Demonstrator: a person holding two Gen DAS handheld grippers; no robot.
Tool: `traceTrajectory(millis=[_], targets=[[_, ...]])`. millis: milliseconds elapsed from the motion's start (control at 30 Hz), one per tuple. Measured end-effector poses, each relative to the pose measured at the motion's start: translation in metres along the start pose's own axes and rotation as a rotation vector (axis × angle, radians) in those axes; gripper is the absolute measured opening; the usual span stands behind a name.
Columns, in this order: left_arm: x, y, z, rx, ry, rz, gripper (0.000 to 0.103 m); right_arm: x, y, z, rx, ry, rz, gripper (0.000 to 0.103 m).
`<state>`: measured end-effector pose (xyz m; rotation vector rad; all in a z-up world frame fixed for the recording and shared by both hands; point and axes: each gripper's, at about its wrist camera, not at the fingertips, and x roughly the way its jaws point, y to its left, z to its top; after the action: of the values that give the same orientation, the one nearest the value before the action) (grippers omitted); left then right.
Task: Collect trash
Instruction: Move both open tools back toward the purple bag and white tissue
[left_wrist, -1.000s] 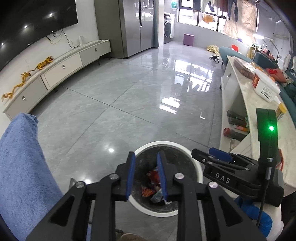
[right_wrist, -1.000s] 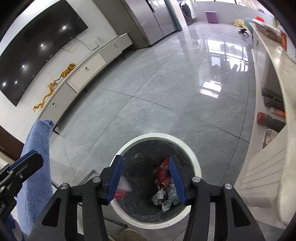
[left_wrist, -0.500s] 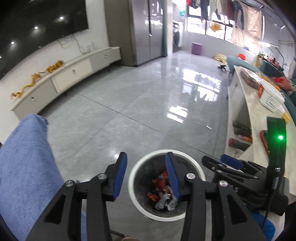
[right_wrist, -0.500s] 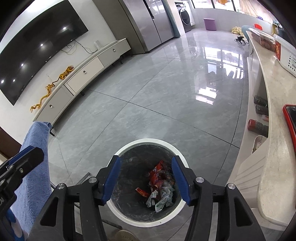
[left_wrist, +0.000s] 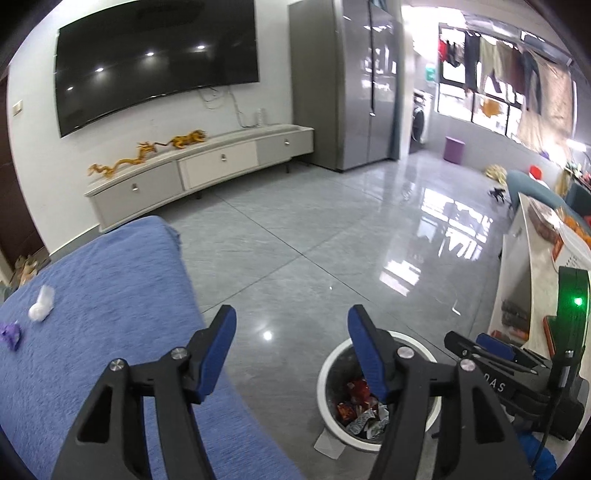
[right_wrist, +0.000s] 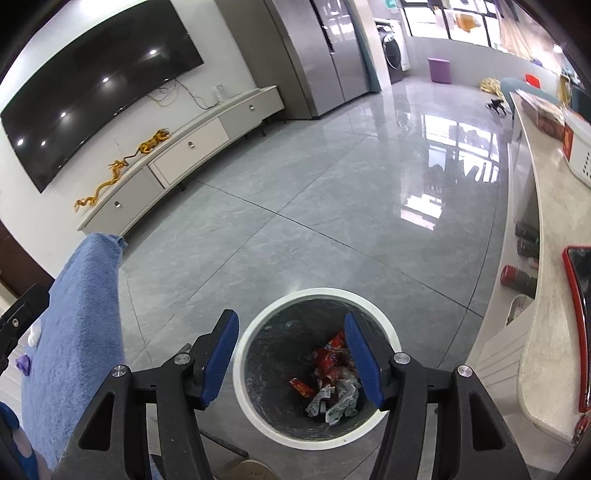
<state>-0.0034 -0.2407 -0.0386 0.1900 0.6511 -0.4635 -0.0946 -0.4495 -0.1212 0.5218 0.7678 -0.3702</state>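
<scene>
1. We see the bin (right_wrist: 318, 365) on the floor w/ wrappers (right_wrist: 332, 380) already in it, so part of the job looks done.
2. Left to do, we think: white crumpled scrap (left_wrist: 41, 308) and purple scrap (left_wrist: 11, 334) lie on the blue cloth (left_wrist: 110, 314), well apart from the bin.
3. Left gripper (left_wrist: 291, 350): jaws opening, about mid-wide, nothing btwn them; hangs over the floor btwn cloth and bin.
4. Right gripper (right_wrist: 290, 356): mid-wide, empty, hovers above the bin mouth, touching nothing.
5. Next, we guess: go to the cloth for the scraps.
</scene>
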Motion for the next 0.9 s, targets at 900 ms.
traceTrajectory(millis=[900], targets=[[-0.113,0.205,-0.058,-0.346,-0.132,0.208,0.069,-0.050,0.222,-0.031,-0.471,-0.039,0.116,0.063]])
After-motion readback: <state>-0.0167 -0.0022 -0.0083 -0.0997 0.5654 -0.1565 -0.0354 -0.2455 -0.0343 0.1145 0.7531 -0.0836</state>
